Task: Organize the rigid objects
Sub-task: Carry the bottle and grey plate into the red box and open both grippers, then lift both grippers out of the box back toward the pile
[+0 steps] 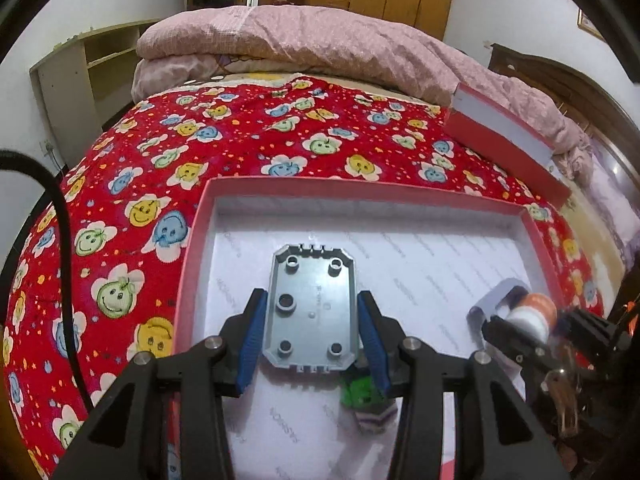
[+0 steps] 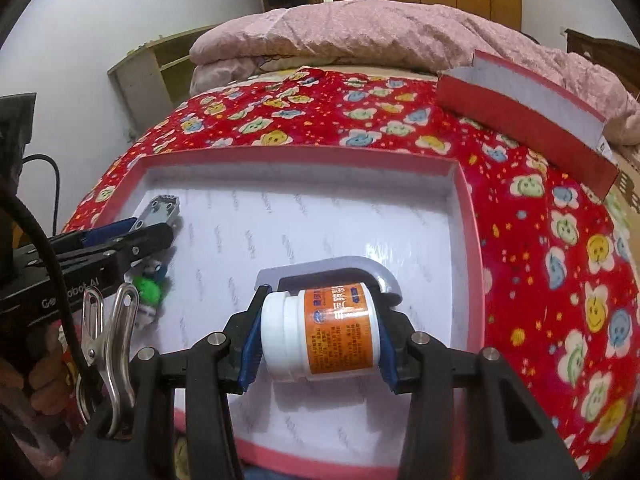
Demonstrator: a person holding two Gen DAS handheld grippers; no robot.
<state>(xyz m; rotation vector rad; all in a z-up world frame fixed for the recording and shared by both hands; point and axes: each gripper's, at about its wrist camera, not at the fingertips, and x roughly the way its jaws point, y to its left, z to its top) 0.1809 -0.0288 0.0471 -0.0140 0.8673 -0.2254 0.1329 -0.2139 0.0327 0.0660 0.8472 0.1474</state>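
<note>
Grey plate (image 1: pixel 310 312), red-rimmed box (image 1: pixel 192 264), patterned bedspread (image 1: pixel 240 140)

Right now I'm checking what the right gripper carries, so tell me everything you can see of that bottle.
The bottle is a small, squat white jar that looks like plastic, with a ribbed white screw cap and an orange label printed with text too small to read. It lies on its side, cap toward the left of the right wrist view, clamped end to end between the blue pads of the right gripper. It hangs over the white floor of the pink-rimmed box, in front of a grey curved piece.
</note>
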